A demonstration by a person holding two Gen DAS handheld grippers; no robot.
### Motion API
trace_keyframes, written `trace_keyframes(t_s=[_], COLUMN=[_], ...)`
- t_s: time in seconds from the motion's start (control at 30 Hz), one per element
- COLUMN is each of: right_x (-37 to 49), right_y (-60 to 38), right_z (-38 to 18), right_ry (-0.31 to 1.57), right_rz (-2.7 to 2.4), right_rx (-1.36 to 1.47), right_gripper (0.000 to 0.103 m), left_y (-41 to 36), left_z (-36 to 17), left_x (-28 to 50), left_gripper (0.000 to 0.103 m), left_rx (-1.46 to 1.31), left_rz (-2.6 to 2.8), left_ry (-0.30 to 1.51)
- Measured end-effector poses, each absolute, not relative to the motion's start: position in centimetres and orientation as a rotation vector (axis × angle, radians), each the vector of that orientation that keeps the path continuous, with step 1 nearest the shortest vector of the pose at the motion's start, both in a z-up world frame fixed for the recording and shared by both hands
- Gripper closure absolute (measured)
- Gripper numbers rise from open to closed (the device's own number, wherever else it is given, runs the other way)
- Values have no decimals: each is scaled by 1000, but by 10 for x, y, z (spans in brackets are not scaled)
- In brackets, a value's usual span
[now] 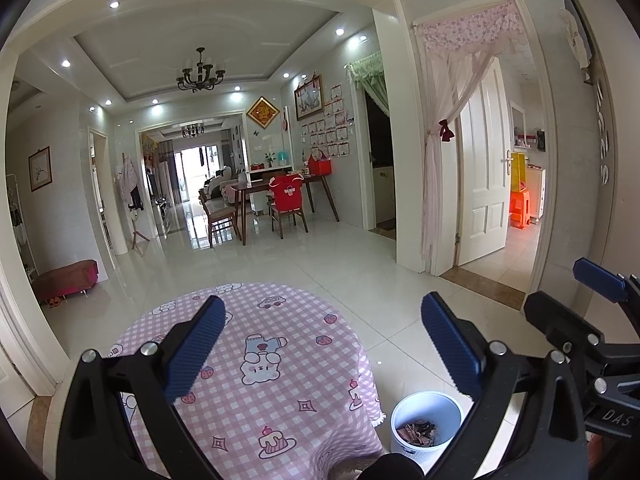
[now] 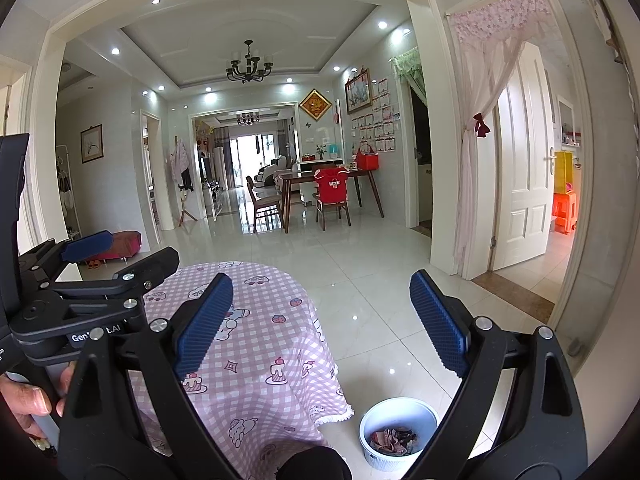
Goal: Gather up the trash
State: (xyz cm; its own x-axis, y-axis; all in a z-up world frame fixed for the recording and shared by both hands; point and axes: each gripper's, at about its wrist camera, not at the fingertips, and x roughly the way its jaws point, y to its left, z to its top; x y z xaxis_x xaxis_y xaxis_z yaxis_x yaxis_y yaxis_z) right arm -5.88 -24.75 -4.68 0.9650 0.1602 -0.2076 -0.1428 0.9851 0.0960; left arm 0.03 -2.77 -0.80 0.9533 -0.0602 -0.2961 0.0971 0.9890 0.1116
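A white waste bin (image 1: 426, 424) (image 2: 398, 432) stands on the floor right of the table, with crumpled pink and dark wrappers (image 2: 394, 442) inside. My left gripper (image 1: 324, 344) is open above the table with nothing between its blue pads. My right gripper (image 2: 320, 320) is also open and holds nothing, hovering over the table's right edge and the floor. The left gripper (image 2: 100, 256) shows at the left of the right wrist view, a hand (image 2: 24, 404) on its handle. The right gripper (image 1: 596, 300) appears at the right edge of the left wrist view.
A round table (image 1: 280, 344) (image 2: 260, 332) carries a pink checked cartoon cloth that hangs over its edge. White tiled floor (image 1: 320, 264) stretches to a dining table with chairs (image 1: 280, 196). A curtained doorway with a white door (image 1: 480, 184) opens on the right. A red bench (image 1: 64, 280) sits at left.
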Motion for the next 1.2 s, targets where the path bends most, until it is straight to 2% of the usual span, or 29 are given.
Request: trace_keyframes(t_s=[1.2], right_x=[-61], right_y=[-245], right_z=[-46], right_ry=[216], right_rz=[160], right_rx=[85], right_gripper=[14], left_y=[-28], left_z=[-1], left_x=[-6], left_gripper=[6], left_rx=[131], left_rz=[-88], left_ry=[292])
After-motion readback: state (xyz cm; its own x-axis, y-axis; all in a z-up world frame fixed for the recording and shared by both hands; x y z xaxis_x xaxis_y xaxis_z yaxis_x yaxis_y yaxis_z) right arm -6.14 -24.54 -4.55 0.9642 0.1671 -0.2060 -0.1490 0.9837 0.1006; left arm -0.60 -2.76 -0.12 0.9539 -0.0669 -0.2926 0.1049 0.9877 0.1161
